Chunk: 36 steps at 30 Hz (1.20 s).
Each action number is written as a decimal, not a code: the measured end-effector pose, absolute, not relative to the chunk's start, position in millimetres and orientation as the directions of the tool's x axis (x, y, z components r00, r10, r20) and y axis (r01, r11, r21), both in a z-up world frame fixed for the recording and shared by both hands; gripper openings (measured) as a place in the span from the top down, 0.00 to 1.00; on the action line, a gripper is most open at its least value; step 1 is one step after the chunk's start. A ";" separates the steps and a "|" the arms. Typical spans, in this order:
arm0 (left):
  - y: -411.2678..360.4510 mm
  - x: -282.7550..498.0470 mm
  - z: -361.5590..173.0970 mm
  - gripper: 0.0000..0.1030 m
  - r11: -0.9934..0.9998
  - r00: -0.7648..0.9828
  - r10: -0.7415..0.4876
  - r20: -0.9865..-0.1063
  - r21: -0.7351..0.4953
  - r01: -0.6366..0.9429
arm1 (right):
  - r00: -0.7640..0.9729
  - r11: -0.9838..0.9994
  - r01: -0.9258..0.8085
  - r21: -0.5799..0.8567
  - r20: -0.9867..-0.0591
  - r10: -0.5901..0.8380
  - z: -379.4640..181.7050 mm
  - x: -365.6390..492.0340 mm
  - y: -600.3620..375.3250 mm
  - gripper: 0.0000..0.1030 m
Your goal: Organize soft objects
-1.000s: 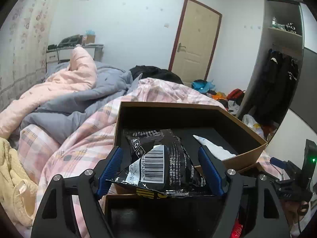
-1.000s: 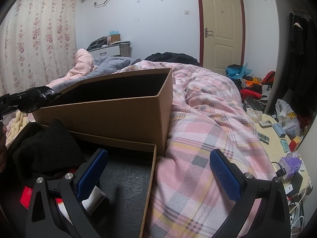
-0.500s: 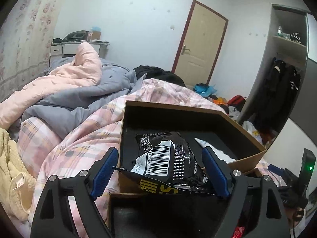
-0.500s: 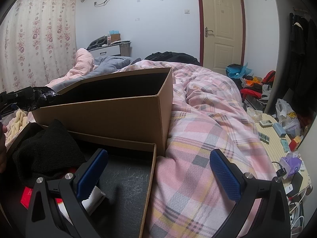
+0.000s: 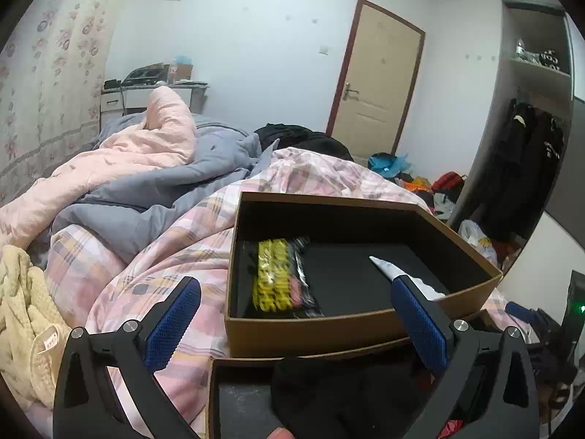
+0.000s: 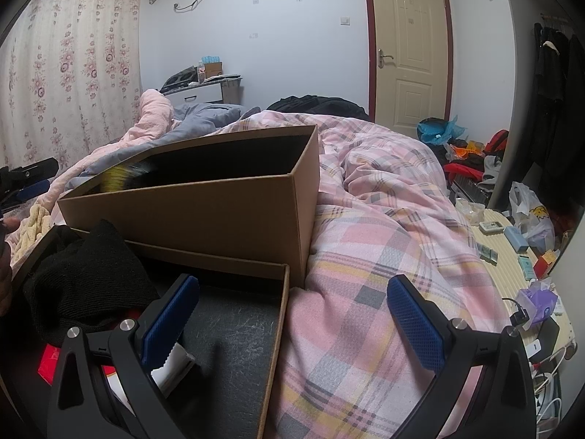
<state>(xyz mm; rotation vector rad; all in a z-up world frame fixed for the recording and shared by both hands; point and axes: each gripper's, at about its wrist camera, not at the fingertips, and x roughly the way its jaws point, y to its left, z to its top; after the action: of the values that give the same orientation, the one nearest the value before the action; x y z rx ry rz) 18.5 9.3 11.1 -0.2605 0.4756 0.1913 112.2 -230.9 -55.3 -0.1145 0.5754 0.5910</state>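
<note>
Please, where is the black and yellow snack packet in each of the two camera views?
Left wrist: the snack packet lies flat inside the cardboard box, at its left side.
Right wrist: only a blurred yellow edge shows over the box's left rim.
Shared landmark: the door.

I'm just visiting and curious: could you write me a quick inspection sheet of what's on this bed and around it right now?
Surface: plaid quilt on a bed.
Job's things: snack packet lies inside the far cardboard box; black knit cloth in the near box.
Clutter: cream knit, white item in far box.
Grippers: left gripper open, empty; right gripper open, empty.
Cables: charger leads on the side table.
Surroundings: door, floral curtain, hanging coats.
</note>
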 end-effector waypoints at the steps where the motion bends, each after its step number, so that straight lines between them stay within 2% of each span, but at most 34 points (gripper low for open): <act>1: 8.4 18.2 10.9 0.00 0.951 0.871 0.121 -0.476 -0.197 -0.240 | 0.679 0.829 -0.556 0.059 -0.544 0.494 -54.5 112.4 -230.7 0.01; 11: 3.3 6.5 6.2 0.00 0.958 0.877 0.085 -0.474 -0.204 -0.203 | 0.679 0.829 -0.556 0.058 -0.544 0.494 -54.8 111.9 -230.4 0.01; 16: -1.8 3.6 3.9 0.00 0.961 0.876 0.106 -0.471 -0.180 -0.212 | 0.679 0.829 -0.556 0.058 -0.544 0.493 -55.4 111.8 -230.4 0.01; 36: 6.6 5.7 -0.3 0.00 0.952 0.873 0.087 -0.479 -0.219 -0.215 | 0.678 0.829 -0.556 0.059 -0.545 0.493 -55.6 112.0 -230.4 0.01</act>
<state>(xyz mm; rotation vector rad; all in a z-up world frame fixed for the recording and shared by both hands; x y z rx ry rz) 5.7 6.6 -0.3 -0.2713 0.4843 0.1600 112.0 -230.4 -55.6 -0.1149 0.5780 0.5907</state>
